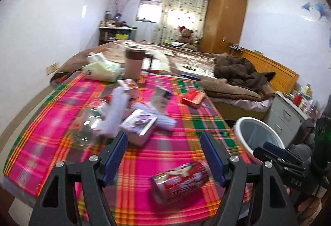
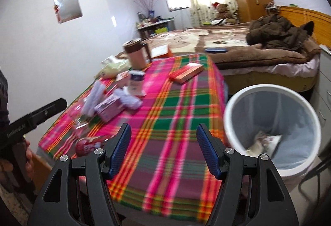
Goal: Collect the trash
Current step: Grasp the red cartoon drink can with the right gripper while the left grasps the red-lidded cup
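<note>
A woven plaid cloth was seen over the counter; the can looked glossy metal, the bin smooth plastic

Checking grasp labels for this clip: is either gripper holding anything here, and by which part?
Nothing is held. The left gripper is open above the red can; the right gripper is open over bare cloth.

Both claw cameras overlooking plaid table

Bed, wardrobe, teddy bear
</note>
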Demonstrator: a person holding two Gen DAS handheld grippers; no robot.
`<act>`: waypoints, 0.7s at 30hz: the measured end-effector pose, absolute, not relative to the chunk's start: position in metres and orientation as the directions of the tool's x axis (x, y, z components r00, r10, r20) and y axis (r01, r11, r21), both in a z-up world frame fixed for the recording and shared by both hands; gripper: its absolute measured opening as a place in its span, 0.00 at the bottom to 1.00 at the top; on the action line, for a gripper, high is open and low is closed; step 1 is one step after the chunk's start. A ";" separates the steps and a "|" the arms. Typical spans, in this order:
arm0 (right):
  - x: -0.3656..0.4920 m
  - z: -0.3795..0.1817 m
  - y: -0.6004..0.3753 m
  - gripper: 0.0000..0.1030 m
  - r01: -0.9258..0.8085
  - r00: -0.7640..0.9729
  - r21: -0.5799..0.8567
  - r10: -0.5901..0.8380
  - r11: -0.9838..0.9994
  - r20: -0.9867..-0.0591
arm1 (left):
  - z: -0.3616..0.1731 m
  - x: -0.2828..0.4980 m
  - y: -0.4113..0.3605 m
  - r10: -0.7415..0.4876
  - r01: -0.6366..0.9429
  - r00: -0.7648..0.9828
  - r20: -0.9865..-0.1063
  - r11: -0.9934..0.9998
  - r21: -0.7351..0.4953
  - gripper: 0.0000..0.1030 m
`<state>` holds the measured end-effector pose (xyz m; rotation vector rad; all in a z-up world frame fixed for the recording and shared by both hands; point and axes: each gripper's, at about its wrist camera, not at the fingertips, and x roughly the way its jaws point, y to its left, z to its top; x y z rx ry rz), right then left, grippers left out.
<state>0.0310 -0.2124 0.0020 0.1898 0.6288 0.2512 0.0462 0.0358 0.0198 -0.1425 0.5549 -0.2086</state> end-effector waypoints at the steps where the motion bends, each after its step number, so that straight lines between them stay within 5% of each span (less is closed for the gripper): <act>1: 0.030 0.001 -0.207 0.65 -0.186 0.776 0.254 0.301 0.949 -0.555 | 0.018 0.045 0.043 -0.223 0.142 0.831 -0.509 0.971 -0.194 0.72; 14: 0.017 -0.007 -0.130 0.65 -0.461 0.708 0.137 0.457 0.877 -0.538 | -0.011 0.040 0.102 -0.146 0.039 0.818 -0.556 0.979 -0.200 0.73; 21: 0.011 -0.015 -0.095 0.65 -0.554 0.720 -0.070 0.436 0.829 -0.539 | -0.024 0.047 0.116 -0.150 0.033 0.802 -0.578 0.978 -0.208 0.73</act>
